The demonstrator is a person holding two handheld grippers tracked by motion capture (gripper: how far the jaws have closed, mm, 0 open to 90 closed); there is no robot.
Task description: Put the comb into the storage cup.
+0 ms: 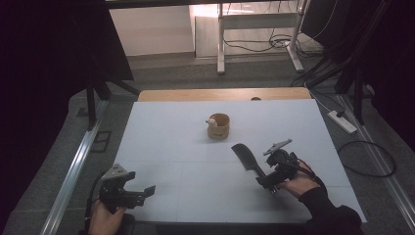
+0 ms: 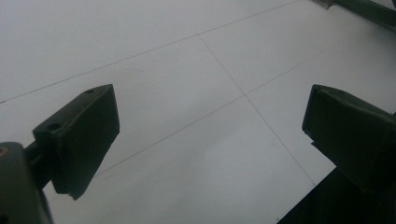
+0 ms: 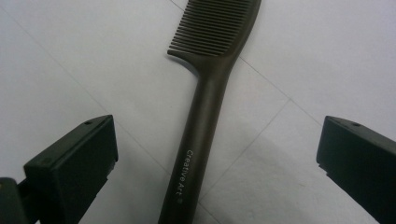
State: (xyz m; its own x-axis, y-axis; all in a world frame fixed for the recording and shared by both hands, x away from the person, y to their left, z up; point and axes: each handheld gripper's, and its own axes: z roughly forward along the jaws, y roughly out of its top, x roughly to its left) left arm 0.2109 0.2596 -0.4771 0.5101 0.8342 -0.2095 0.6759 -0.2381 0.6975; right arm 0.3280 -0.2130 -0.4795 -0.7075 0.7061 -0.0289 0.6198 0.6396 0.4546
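A dark comb lies flat on the white table, its teeth end pointing away from me. In the right gripper view the comb runs up between the two jaws, its handle printed "Creative Art". My right gripper hovers at the handle end, open, with both jaws well apart from the handle. A small tan cup with a pale figure on its rim stands mid-table. My left gripper sits at the near left, open, over bare table.
The white table surface has thin seam lines and a wooden strip along its far edge. Beyond lie a desk frame, cables and a power strip on the floor. A metal rail runs along the left.
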